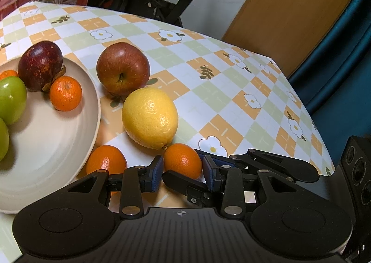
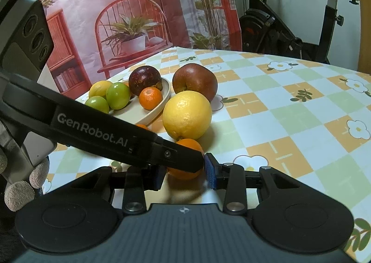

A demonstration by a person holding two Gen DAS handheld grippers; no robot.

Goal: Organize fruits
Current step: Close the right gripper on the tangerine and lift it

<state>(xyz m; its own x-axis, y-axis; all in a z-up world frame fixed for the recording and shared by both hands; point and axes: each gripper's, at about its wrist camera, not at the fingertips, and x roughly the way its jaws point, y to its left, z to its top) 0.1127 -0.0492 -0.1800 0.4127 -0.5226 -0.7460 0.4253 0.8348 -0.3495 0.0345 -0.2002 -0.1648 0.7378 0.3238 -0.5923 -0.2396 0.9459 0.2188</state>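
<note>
Closest to us, the left gripper (image 1: pixel 182 173) and the right gripper (image 2: pixel 185 173) meet on one small orange (image 1: pixel 183 161) that sits on the table (image 1: pixel 208 91), just touching the tip of the big lemon (image 1: pixel 150 118). Our left fingers (image 1: pixel 157 173) stand narrowly apart on either side of that fruit, their blue pads at its flanks; we cannot say for sure that they press it. From the right wrist view our right fingers (image 2: pixel 209 173) also bracket the orange closely — the left gripper's black finger crosses in front and hides one side, so contact there is probably made but stays uncertain.

Beyond the lemon stands a red apple (image 1: pixel 123 68), also on the table. A second small orange (image 1: pixel 106 159) lies beside the rim of the beige plate (image 1: pixel 58 147). On the plate we see a dark purple fruit (image 1: pixel 40 64), another small orange (image 1: pixel 65 93) and green fruits (image 1: pixel 11 99) — a yellow fruit (image 2: pixel 100 88) shows at its far side in the right wrist view. A gloved hand (image 2: pixel 25 181) grips the left handle.
</note>
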